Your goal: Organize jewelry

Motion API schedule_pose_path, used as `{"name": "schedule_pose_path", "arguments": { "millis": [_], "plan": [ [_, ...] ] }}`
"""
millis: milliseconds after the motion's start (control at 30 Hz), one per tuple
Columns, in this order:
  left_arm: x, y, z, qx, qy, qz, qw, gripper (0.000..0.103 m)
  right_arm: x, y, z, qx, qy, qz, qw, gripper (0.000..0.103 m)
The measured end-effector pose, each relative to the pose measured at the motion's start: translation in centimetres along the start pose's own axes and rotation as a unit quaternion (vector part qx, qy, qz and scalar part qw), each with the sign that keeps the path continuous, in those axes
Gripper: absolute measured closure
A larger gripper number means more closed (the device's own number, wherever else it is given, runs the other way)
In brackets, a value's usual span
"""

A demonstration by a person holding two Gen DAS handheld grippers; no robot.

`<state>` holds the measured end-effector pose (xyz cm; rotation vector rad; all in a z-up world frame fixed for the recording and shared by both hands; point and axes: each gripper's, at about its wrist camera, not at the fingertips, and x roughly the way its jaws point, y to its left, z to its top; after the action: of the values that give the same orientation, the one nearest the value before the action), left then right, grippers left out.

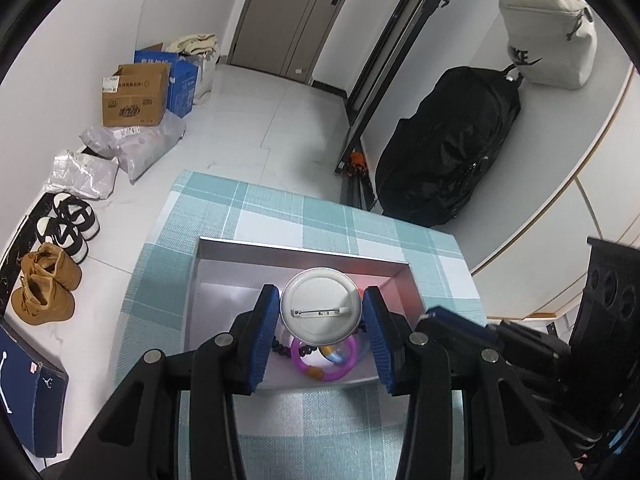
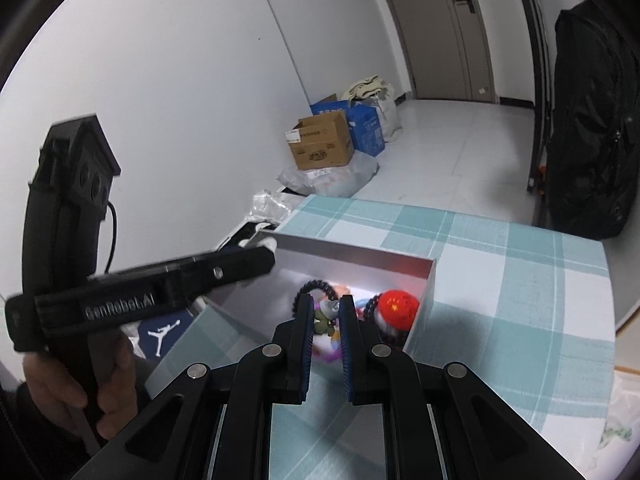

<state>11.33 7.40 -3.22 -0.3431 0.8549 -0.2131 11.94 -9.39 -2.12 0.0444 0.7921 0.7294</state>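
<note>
Left gripper [image 1: 322,312]: angled down over the box; its blue pads are clamped on the rim of a round pin badge.
Pin badge [image 1: 321,306]: held above the box interior, silver back turned to the camera, the pin bar running across from pad to pad.
Right gripper [image 2: 326,312]: tilted down at the near wall of the box, jaws drawn together; whether anything is pinched cannot be told.
Hand [image 2: 80,392]: seen wrapped around the left tool's handle at the table's left edge.
Box [image 1: 300,252]: open and silver, set on the checked cloth [image 1: 280,208], its long axis running left to right.
Contents: a purple ring [image 1: 324,360], a dark bead bracelet [image 2: 316,286] and a red ornament [image 2: 398,306] are seen inside.
Open room: bare cloth lies on every side of the box; the inner left half is unoccupied.
</note>
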Motion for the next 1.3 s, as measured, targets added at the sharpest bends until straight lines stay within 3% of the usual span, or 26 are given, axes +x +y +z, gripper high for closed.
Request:
{"name": "schedule_pose_path", "arguments": {
  "millis": [300, 533, 633, 700, 800, 1033, 1100, 1200, 1300],
  "plan": [
    [1.6, 0.2, 0.3, 0.002, 0.024, 0.013, 0.9996, 0.065, 2.1, -1.3, 1.3, 0.014, 0.008, 0.02, 1.0, 0.091],
    [1.8, 0.1, 0.6, -0.005, 0.032, -0.006, 0.9995, 0.065, 2.6, -2.4, 1.5, 0.026, 0.005, 0.023, 0.999, 0.088],
    [1.9, -0.1, 0.6, -0.001, 0.038, -0.002, 0.9993, 0.064, 1.8, -2.8, 1.5, 0.032, -0.004, 0.024, 0.999, 0.072],
    [1.6, -0.4, 0.6, 0.005, 0.031, -0.002, 0.9995, 0.059, 1.2, -3.0, 1.5, 0.036, -0.014, 0.028, 0.999, 0.056],
    [0.8, -0.8, 0.5, 0.012, 0.011, 0.002, 0.9999, 0.053, 0.1, -2.9, 1.6, 0.034, -0.036, 0.026, 0.998, 0.046],
    [-0.7, -1.3, 0.1, 0.021, -0.02, 0.009, 0.9995, 0.049, -2.5, -1.9, 1.0, 0.024, -0.064, 0.01, 0.998, 0.028],
    [-1.3, -1.4, -0.1, 0.027, -0.034, 0.018, 0.9989, 0.043, -3.5, -1.5, 0.5, 0.021, -0.079, 0.005, 0.997, 0.02],
    [-2.4, -1.6, -0.5, 0.034, -0.06, 0.033, 0.997, 0.035, -4.8, -0.7, -0.1, 0.01, -0.098, 0.0, 0.995, 0.018],
    [-3.0, -1.7, -1.0, 0.045, -0.08, 0.045, 0.9947, 0.034, -5.7, -0.1, -0.5, 0.0, -0.109, -0.004, 0.994, 0.017]
  ]
}}
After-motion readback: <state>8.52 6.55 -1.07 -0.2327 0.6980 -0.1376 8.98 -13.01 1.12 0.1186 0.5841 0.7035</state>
